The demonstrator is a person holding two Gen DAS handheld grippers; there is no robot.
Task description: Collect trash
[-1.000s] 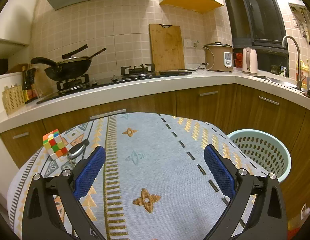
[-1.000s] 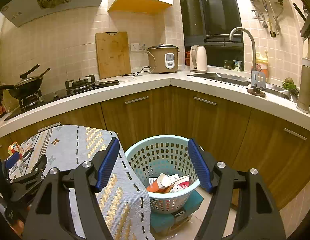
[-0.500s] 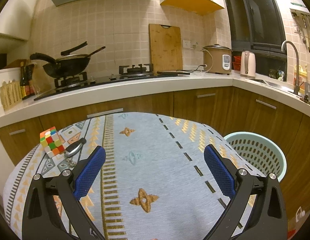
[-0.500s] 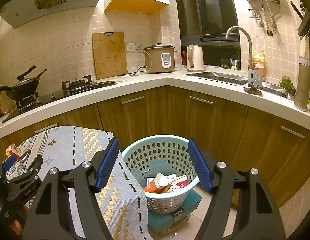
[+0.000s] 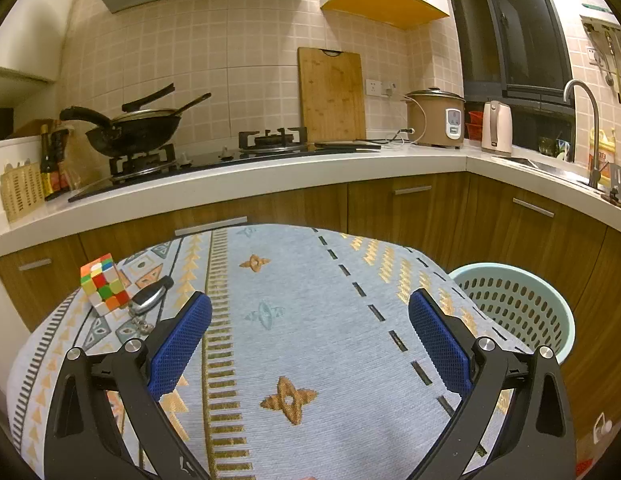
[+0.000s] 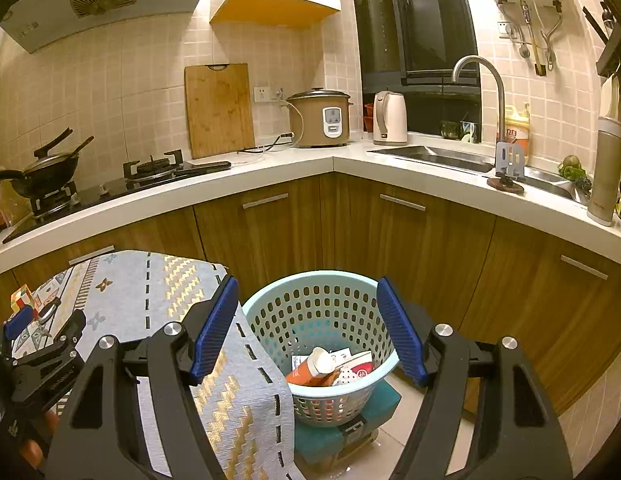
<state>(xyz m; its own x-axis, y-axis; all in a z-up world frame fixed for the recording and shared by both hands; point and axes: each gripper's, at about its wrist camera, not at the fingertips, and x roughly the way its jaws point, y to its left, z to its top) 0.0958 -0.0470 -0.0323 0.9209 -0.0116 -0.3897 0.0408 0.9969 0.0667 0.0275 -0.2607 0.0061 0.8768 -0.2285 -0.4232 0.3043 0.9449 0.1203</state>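
Note:
A pale green perforated basket (image 6: 270, 304) stands on the floor beside the cloth-covered table (image 5: 310, 340); it also shows in the left wrist view (image 5: 522, 300). Inside lie an orange tube with a white cap (image 6: 310, 368) and a red-and-white packet (image 6: 356, 366). My right gripper (image 6: 308, 328) is open and empty, hovering above the basket. My left gripper (image 5: 310, 344) is open and empty over the middle of the table; it also shows at the left of the right wrist view (image 6: 42, 340). No trash shows on the tablecloth.
A Rubik's cube (image 5: 102, 288) and a car key (image 5: 148, 300) lie at the table's left. The basket sits on a teal box (image 6: 342, 428). Wooden cabinets and a white counter (image 5: 270, 172) with a wok (image 5: 130, 128), rice cooker (image 5: 434, 116) and sink (image 6: 434, 156) run behind.
Both grippers have drifted slightly; the left view has eased back a little from the table. Both stay open and empty. The basket's contents have not moved.

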